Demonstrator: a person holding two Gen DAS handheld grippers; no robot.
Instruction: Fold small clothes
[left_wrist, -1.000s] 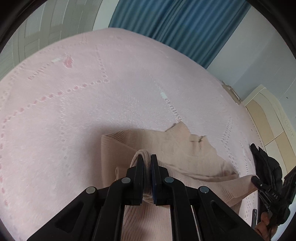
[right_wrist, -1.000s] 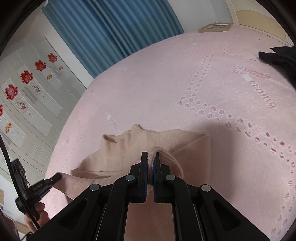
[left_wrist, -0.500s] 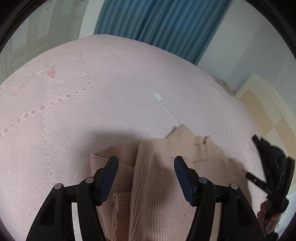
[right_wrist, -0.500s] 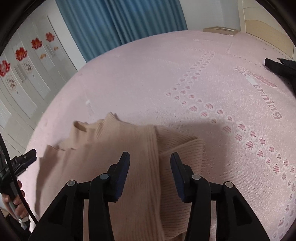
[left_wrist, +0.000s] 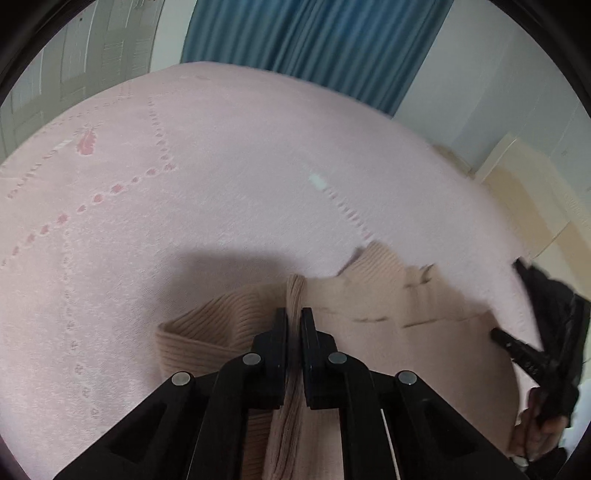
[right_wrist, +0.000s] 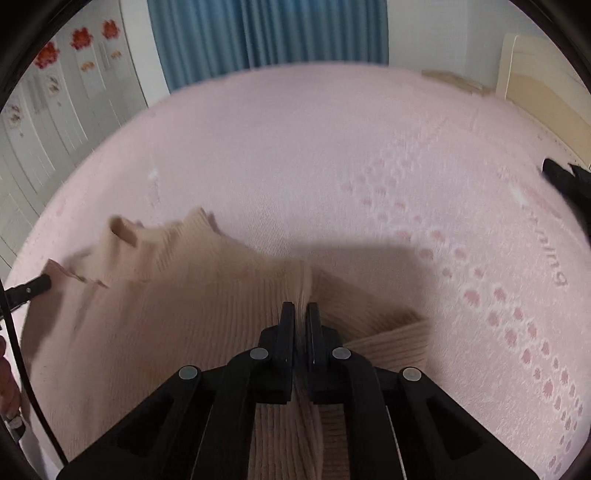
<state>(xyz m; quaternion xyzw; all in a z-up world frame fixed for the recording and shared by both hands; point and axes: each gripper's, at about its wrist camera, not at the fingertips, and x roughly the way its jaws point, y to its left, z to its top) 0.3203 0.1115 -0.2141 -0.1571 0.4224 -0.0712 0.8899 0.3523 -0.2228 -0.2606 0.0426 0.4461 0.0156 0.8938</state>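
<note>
A beige ribbed knit sweater (left_wrist: 388, 306) lies on the pink bedspread (left_wrist: 221, 166), its high collar pointing away. My left gripper (left_wrist: 294, 314) is shut on a pinched ridge of the sweater near its left sleeve fold. In the right wrist view the sweater (right_wrist: 166, 295) spreads to the left, its collar at the far left. My right gripper (right_wrist: 301, 308) is shut on a raised fold of the sweater beside the folded-in right sleeve (right_wrist: 388, 332).
The pink bedspread (right_wrist: 332, 147) has dotted heart lines and lettering. A black garment (left_wrist: 554, 302) lies at the bed's right edge, also in the right wrist view (right_wrist: 569, 181). Blue curtains (left_wrist: 314, 44) hang behind. A cream headboard (left_wrist: 535, 192) stands at right.
Both grippers were shut on sweater folds a second ago, stood open above the sweater half a second ago, and are shut again on folds of its body.
</note>
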